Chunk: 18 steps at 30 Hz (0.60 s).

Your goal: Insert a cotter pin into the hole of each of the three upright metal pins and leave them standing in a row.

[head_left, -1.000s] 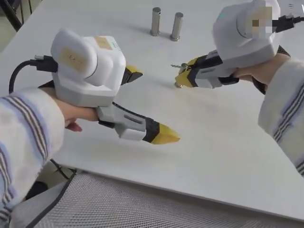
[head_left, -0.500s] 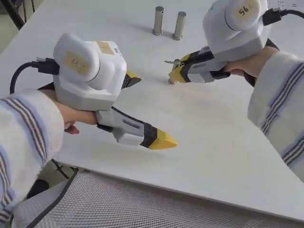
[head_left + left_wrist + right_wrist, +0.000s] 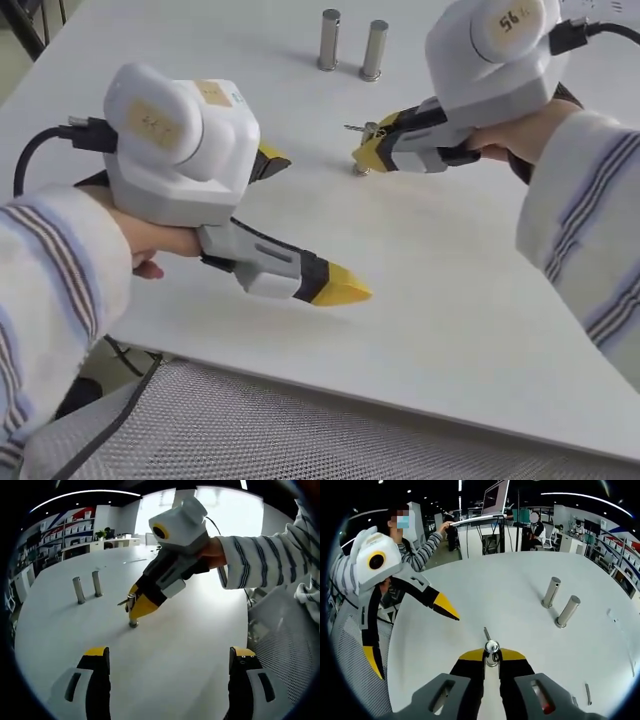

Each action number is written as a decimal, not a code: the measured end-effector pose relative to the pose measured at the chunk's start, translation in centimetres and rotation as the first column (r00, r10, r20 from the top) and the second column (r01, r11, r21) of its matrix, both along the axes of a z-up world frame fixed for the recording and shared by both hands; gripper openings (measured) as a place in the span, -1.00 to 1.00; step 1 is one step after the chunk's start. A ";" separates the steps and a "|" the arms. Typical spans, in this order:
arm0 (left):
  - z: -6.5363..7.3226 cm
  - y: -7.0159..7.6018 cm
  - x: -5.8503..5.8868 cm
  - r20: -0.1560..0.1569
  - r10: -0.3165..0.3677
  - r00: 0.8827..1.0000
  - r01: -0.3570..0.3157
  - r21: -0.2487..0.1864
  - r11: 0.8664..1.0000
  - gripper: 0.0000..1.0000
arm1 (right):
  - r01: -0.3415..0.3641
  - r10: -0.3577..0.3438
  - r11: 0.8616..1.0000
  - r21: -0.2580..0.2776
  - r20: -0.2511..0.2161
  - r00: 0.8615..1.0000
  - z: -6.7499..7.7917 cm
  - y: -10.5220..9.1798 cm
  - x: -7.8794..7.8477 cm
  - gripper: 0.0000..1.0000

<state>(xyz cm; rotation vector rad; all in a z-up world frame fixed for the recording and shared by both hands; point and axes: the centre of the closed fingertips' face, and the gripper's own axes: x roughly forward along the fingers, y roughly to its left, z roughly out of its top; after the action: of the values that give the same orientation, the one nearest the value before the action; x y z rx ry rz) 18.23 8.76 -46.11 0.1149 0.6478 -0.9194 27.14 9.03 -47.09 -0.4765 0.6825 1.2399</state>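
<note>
Two free metal pins (image 3: 374,50) stand together.
Right gripper (image 3: 492,656) clamps third pin (image 3: 131,611), cotter pin (image 3: 486,632) inserted; left gripper (image 3: 168,652) spread wide, empty.

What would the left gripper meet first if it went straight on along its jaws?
Most likely the right gripper, shut on a metal pin standing on the table; it lies almost dead ahead in the left gripper view. Depth is unclear.
</note>
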 end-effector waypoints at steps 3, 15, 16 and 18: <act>-0.2 0.1 -0.1 -0.007 -0.004 1.000 0.004 0.006 1.000 0.98 | -0.012 0.012 1.000 0.003 0.005 1.000 0.0 0.1 0.0 -0.91; 2.2 0.7 0.7 0.018 0.054 0.998 -0.053 -0.057 0.997 0.98 | 0.016 -0.017 0.996 0.087 0.010 1.000 2.6 -1.1 -0.8 -0.54; 2.6 0.7 0.9 0.022 0.066 0.998 -0.065 -0.072 0.995 0.98 | 0.045 -0.046 0.994 0.100 0.013 0.999 3.0 -1.7 -0.7 -0.50; 3.1 0.7 1.2 0.028 0.081 0.996 -0.078 -0.091 0.993 0.98 | 0.069 -0.075 0.992 0.101 0.059 0.995 3.5 -2.6 -0.3 -0.32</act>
<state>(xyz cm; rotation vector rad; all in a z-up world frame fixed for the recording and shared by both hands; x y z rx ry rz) 19.44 9.50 -43.02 0.0230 0.5771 -0.8667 26.82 6.39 -43.56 -0.4035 0.5771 1.1798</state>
